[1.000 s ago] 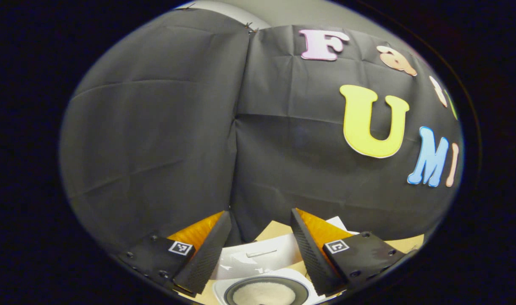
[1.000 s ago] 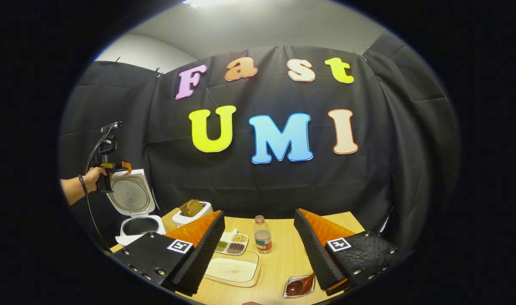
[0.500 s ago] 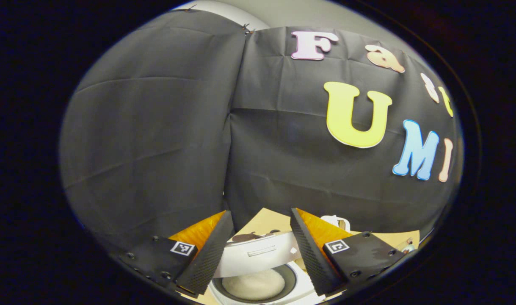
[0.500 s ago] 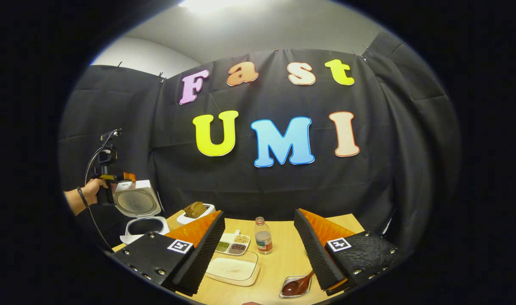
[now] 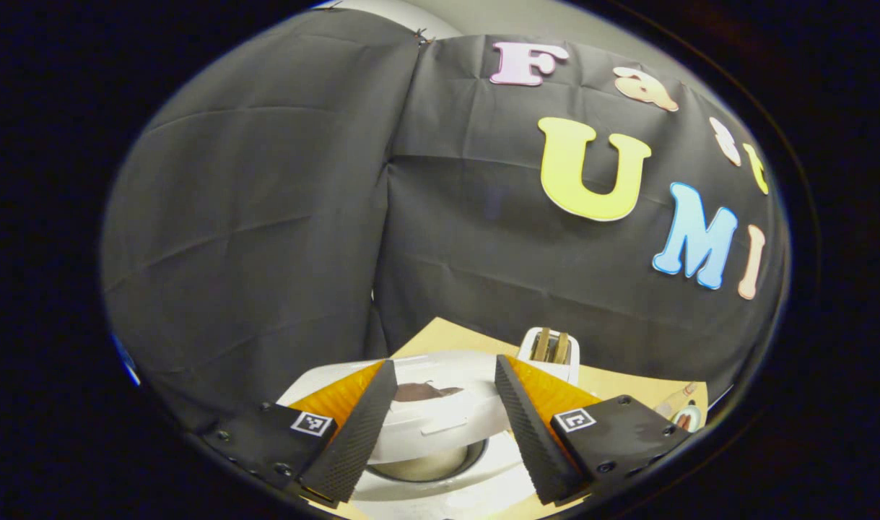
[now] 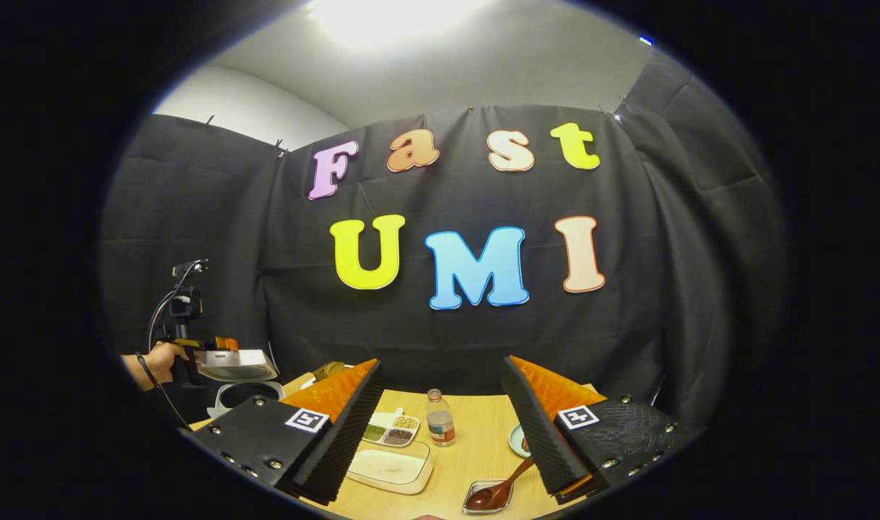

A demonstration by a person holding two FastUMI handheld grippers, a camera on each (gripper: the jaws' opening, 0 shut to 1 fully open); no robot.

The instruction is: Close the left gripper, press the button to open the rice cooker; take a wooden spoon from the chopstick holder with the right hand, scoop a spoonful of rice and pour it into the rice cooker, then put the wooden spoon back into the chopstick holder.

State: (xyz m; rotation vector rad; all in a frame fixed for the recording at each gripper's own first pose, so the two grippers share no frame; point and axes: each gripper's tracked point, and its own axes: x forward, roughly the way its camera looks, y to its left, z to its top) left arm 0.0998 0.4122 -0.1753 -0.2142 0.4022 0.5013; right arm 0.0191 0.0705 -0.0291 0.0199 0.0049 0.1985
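The white rice cooker (image 5: 440, 462) sits at the left end of the light wooden bench (image 6: 476, 448), its white hinged lid (image 5: 440, 412) tilted partway over the pot. The left gripper (image 5: 443, 426) hovers above the lid, fingers wide. The right gripper (image 6: 447, 433), fingers wide and empty, hangs over a dark wooden spoon (image 6: 494, 491) lying in a small clear dish (image 6: 476, 507).

Your white rice cooker's lowered lid (image 5: 440, 415) hides most of the inner pot (image 5: 429, 469); its contents can't be told. The dark wooden spoon's handle (image 6: 520, 471) runs behind your right gripper's finger (image 6: 537, 440). The compartmented white tray's grains (image 6: 389, 431) are too small to identify.
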